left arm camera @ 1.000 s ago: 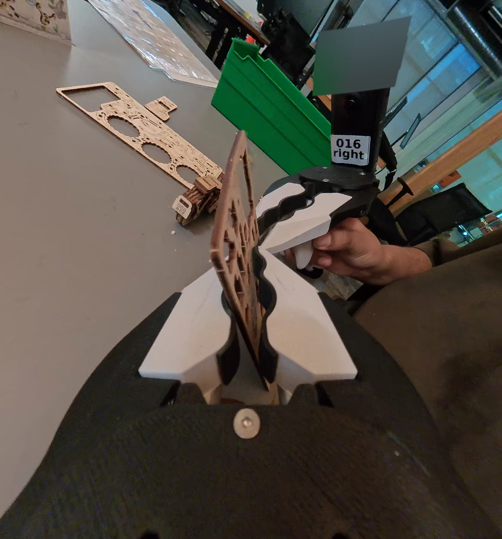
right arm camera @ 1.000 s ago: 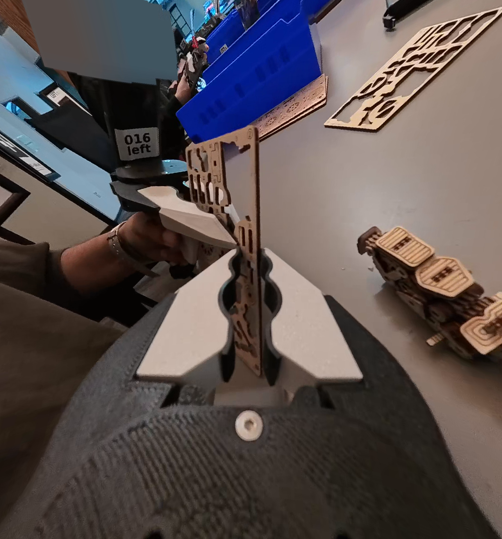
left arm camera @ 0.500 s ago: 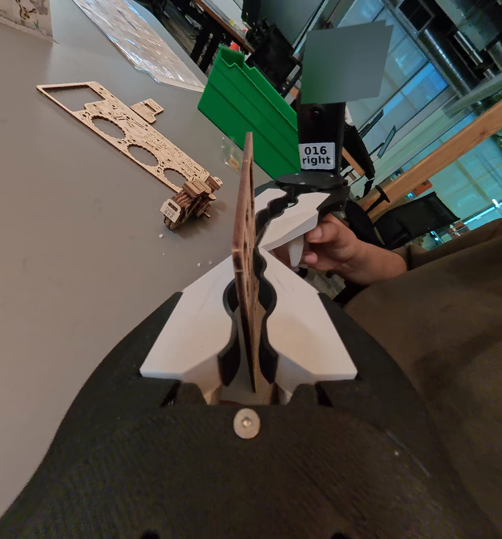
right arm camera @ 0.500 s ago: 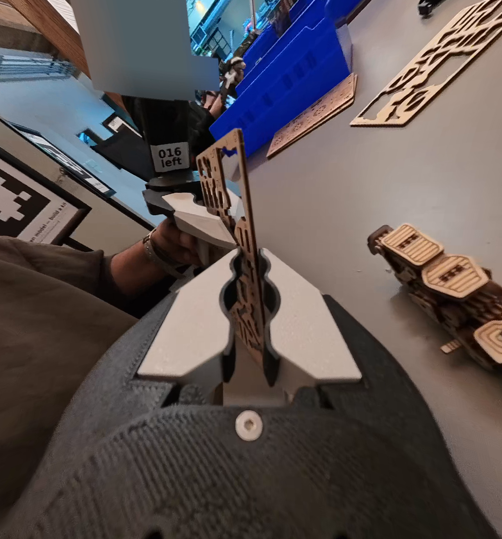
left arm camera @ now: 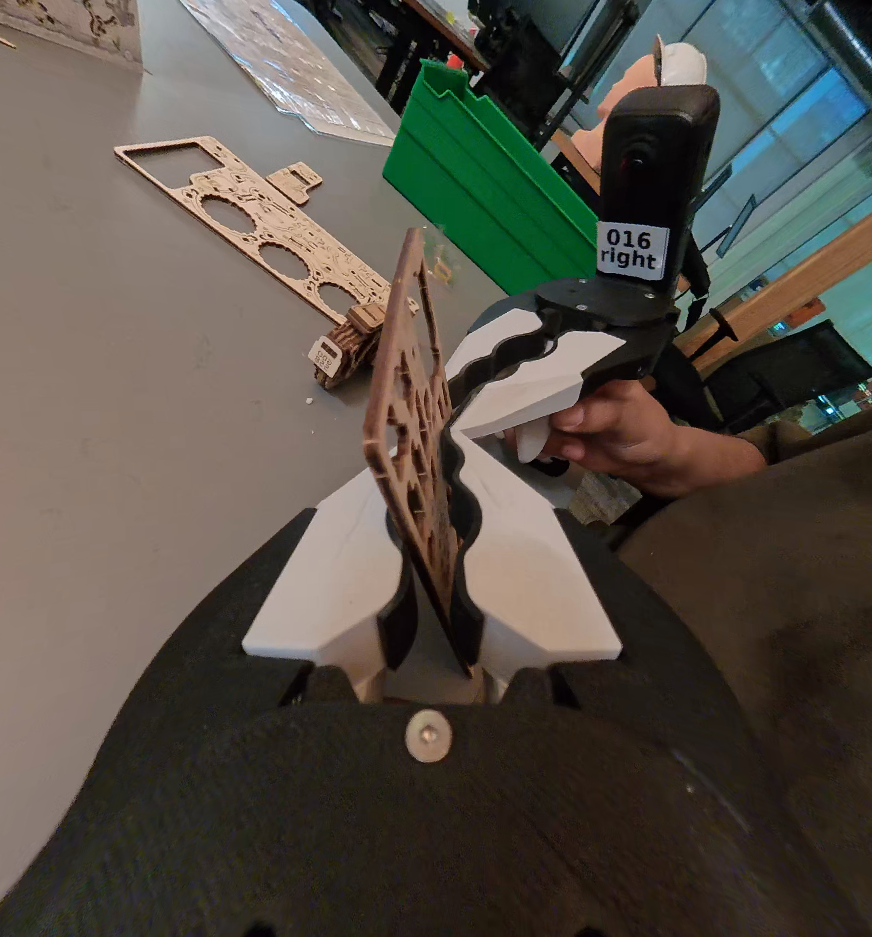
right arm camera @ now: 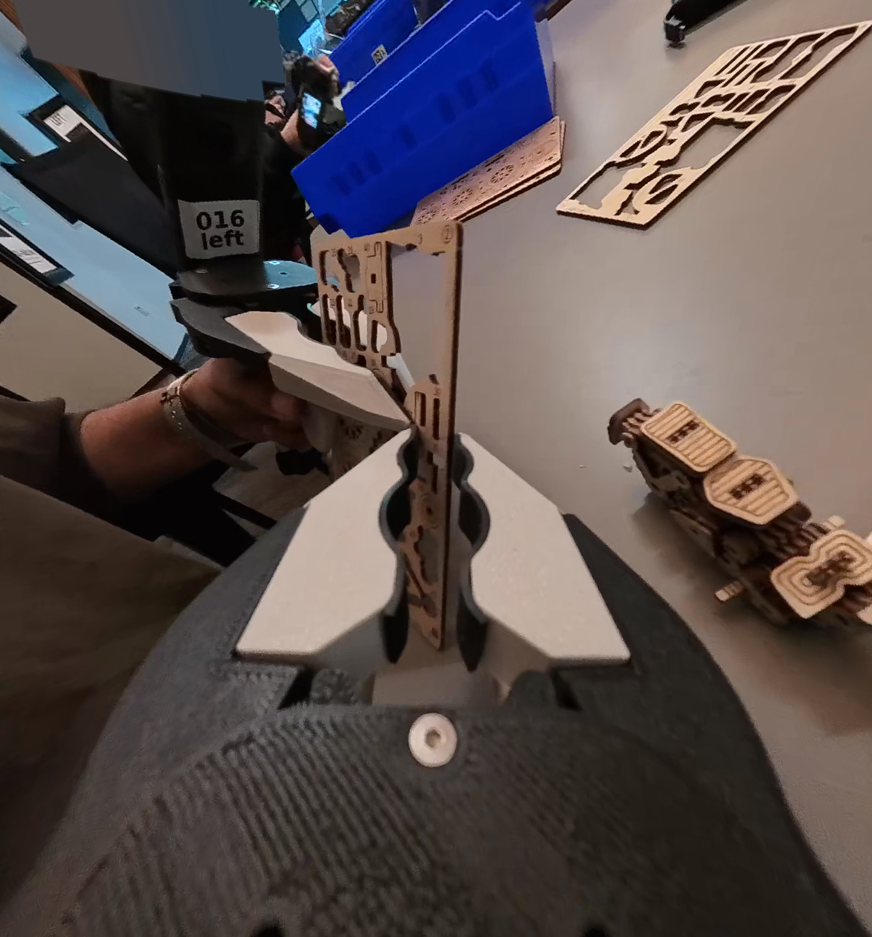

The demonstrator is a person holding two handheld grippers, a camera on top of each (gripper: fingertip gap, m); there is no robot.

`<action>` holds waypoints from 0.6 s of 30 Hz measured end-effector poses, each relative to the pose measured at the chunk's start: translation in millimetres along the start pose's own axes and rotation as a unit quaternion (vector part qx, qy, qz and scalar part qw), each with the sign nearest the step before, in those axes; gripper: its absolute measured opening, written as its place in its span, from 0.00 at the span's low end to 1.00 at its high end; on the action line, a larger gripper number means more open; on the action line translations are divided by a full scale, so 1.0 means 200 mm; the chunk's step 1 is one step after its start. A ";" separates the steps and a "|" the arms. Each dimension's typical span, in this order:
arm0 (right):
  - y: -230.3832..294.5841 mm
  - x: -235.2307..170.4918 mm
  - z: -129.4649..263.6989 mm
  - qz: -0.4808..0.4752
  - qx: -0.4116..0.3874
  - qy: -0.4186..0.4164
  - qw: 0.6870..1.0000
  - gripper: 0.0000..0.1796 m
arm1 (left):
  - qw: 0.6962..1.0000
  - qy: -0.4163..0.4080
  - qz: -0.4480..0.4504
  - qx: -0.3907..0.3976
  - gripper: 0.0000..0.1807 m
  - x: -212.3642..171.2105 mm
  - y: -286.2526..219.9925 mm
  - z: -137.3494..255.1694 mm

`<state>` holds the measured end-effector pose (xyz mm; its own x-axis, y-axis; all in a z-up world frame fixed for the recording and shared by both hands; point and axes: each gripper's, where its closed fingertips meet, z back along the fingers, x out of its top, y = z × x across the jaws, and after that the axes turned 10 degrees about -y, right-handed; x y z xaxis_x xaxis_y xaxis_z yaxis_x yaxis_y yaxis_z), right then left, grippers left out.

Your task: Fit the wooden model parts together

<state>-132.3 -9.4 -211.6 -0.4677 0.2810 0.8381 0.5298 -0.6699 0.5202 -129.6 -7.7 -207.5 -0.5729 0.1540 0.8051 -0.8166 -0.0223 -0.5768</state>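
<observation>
A thin laser-cut wooden parts sheet (left arm camera: 413, 405) stands on edge above the grey table (left arm camera: 94, 405), held by both grippers. My left gripper (left arm camera: 408, 456) is shut on its lower edge. My right gripper (right arm camera: 433, 436) is shut on the same sheet (right arm camera: 444, 329) from the opposite side. The two grippers' tips almost meet at the sheet; the right one also shows in the left wrist view (left arm camera: 474, 390), and the left one in the right wrist view (right arm camera: 398, 410). A partly built wooden model (right arm camera: 728, 487) lies on the table, also in the left wrist view (left arm camera: 347, 345).
A green bin (left arm camera: 474, 177) and a punched-out wooden sheet (left arm camera: 251, 228) lie beyond the model. A blue bin (right arm camera: 433, 116), a stack of wooden sheets (right arm camera: 494, 182) and another emptied sheet frame (right arm camera: 717, 116) lie on the far side. A person's arms hold both handles. Only a small space, under 4 cm, lies between the two pairs of fingers.
Both grippers turned together with the sheet. In the left wrist view it went from edge-on to leaning left. Both grips stayed shut.
</observation>
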 end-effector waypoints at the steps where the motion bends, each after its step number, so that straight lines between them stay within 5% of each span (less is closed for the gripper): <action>1: 0.00 0.00 0.00 -0.001 -0.004 0.001 1.000 0.06 | 1.000 0.000 0.000 0.002 0.00 0.00 0.00 0.00; 18: 0.00 0.08 0.00 -0.001 -0.004 -0.045 0.999 0.07 | 0.996 -0.044 0.073 -0.030 0.00 0.10 0.03 0.05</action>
<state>-140.0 -4.9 -198.6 -0.4021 0.3430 0.8489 0.5230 -0.6750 0.5204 -146.4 -14.1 -193.1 -0.6907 0.0659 0.7202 -0.7206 0.0215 -0.6930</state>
